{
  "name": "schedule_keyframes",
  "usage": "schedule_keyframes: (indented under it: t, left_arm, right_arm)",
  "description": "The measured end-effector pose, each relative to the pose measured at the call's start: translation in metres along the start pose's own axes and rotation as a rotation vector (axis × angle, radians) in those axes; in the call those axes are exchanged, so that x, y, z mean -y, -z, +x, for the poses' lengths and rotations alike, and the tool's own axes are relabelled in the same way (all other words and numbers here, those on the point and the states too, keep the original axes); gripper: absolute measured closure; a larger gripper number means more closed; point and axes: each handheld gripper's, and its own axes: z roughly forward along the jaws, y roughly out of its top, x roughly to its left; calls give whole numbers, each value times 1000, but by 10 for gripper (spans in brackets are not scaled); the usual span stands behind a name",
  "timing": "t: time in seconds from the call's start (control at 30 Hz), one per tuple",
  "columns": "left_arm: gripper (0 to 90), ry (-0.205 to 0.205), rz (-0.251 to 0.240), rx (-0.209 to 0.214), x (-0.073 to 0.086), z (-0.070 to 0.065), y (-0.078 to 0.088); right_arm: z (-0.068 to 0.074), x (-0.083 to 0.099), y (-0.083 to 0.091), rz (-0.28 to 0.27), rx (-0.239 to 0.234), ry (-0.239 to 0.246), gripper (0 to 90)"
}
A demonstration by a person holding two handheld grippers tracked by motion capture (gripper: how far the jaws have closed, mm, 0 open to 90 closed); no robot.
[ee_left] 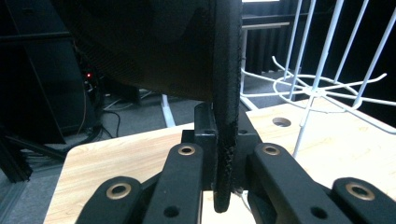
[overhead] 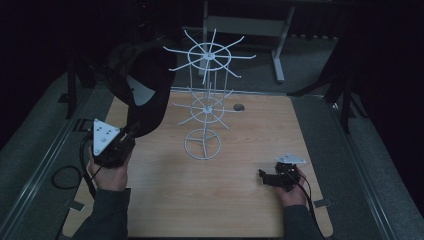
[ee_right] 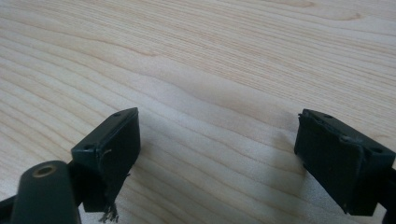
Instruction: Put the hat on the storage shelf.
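left gripper (overhead: 131, 131): clamped on black cap (overhead: 145, 82) brim
right gripper (ee_right: 217, 154): jaws apart over table (overhead: 240, 200)
wire rack (overhead: 206, 95): one, hooks bare

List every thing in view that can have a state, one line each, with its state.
black cap: lifted off the table, brim clamped in the left gripper.
left gripper: shut on the cap's brim.
right gripper: open, nothing between its jaws, low over the table.
white wire rack: upright on the table, arms bare.
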Motion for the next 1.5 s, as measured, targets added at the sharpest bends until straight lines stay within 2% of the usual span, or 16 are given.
schedule_keyframes:
  t: [0.6,0.73,1.17,1.37,1.5]
  left_arm:
    - [861,-36,-28,10,1,-11,1]
    - [861,-61,-31,6,3,-14,-1]
    - [860,-105,-4,14,13,-22,-8]
    - [856,-108,10,30,17,-24,-12]
    - [834,-120,19,55,18,-25,-13]
  right_arm:
    - [0,0,0,0,0,0,142]
    - [0,0,0,-1,0,0,142]
    - [0,0,0,0,0,1,142]
    - [0,0,0,0,-1,0,142]
    - [0,0,0,0,-1,-1,142]
